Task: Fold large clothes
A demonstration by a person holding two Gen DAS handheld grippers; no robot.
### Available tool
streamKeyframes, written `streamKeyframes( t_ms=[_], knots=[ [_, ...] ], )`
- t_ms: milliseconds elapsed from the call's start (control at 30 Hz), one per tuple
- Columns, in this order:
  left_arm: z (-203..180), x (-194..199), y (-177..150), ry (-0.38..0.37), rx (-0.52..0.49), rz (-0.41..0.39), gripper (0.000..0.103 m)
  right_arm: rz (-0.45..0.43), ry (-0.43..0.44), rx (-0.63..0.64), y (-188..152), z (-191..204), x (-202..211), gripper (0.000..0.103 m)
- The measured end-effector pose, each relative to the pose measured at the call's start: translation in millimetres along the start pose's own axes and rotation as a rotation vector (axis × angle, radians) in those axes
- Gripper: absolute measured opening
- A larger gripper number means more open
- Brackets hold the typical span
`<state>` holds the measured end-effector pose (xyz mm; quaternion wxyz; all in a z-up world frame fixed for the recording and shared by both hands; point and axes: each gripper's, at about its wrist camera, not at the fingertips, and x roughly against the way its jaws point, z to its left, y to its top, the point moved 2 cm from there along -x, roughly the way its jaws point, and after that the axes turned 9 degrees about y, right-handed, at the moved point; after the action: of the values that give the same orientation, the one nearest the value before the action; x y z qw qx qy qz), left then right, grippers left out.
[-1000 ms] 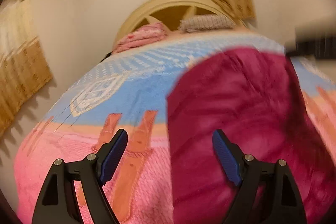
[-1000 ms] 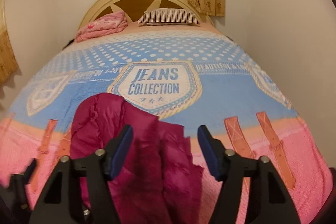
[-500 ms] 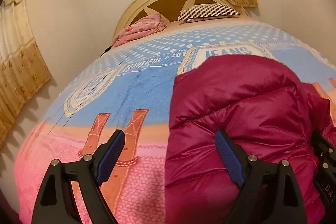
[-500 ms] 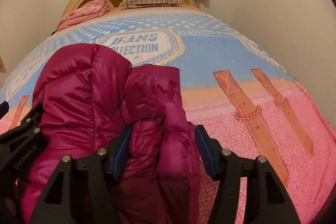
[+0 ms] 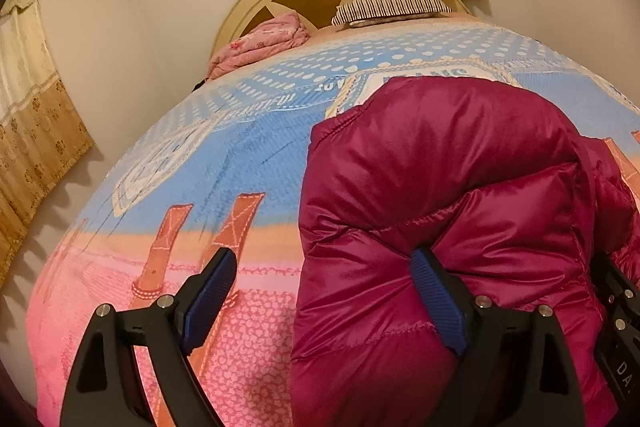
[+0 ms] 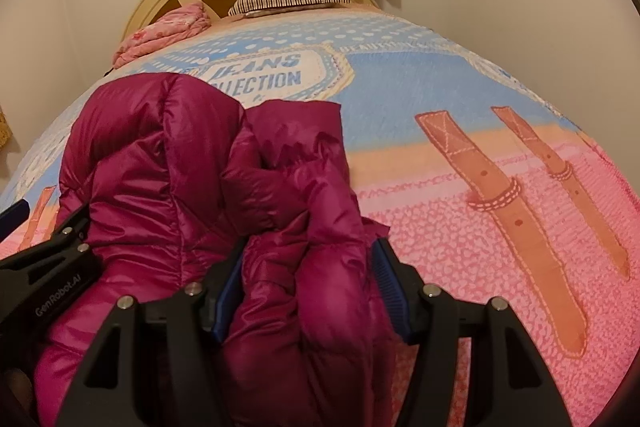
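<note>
The left gripper [image 5: 320, 303] has just been opening and its jaws stand wide: the left pad is over the bed [image 5: 224, 163], the right pad lies against the jacket [image 5: 460, 187], whose left edge sits between them unpinched. The magenta jacket lies bunched on the bed's near half. The right gripper [image 6: 310, 287] is clamped on a thick fold of its right side.

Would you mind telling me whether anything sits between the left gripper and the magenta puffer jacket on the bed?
Nothing visible does. The left gripper is open right at the jacket, with the jacket's left edge between its fingers and only the bedspread underneath.
</note>
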<state>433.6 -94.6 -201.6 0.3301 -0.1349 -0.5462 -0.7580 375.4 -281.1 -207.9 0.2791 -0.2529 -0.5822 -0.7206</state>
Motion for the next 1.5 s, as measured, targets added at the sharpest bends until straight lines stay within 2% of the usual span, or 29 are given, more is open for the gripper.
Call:
streamKeyframes(
  t_ms=[400, 667, 767, 833, 900, 967, 1033, 1167, 1233, 1300, 1500],
  knots=[
    [0, -2, -3, -0.014, 0.014, 0.014, 0.091, 0.027, 0.024, -0.018, 1, -5, -9, 0.065],
    [11, 4, -8, -0.055, 0.037, 0.032, 0.091, 0.028, 0.046, -0.025, 2, -9, -9, 0.067],
    [27, 16, -18, -0.099, 0.051, 0.031, 0.091, 0.032, 0.079, -0.019, 1, -12, -6, 0.070],
    [36, 20, -29, -0.117, 0.059, 0.023, 0.092, 0.043, 0.090, -0.021, 1, -15, -5, 0.077],
    [46, 16, -43, -0.164, 0.110, 0.054, 0.097, 0.048, 0.096, -0.033, -1, -20, -6, 0.083],
    [51, 7, -48, -0.226, 0.169, 0.106, 0.097, 0.055, 0.113, -0.051, -2, -23, -8, 0.083],
    [49, 2, -48, -0.252, 0.177, 0.137, 0.097, 0.062, 0.114, -0.051, -2, -22, -9, 0.083],
    [41, 4, -49, -0.267, 0.145, 0.129, 0.097, 0.070, 0.131, -0.061, -4, -24, -9, 0.083],
    [41, 1, -51, -0.301, 0.158, 0.141, 0.097, 0.071, 0.138, -0.061, -4, -24, -9, 0.081],
    [41, -2, -52, -0.334, 0.176, 0.156, 0.097, 0.075, 0.149, -0.050, -6, -21, -9, 0.074],
    [34, 6, -51, -0.325, 0.132, 0.128, 0.088, 0.083, 0.170, -0.029, -7, -15, -9, 0.065]
  ],
)
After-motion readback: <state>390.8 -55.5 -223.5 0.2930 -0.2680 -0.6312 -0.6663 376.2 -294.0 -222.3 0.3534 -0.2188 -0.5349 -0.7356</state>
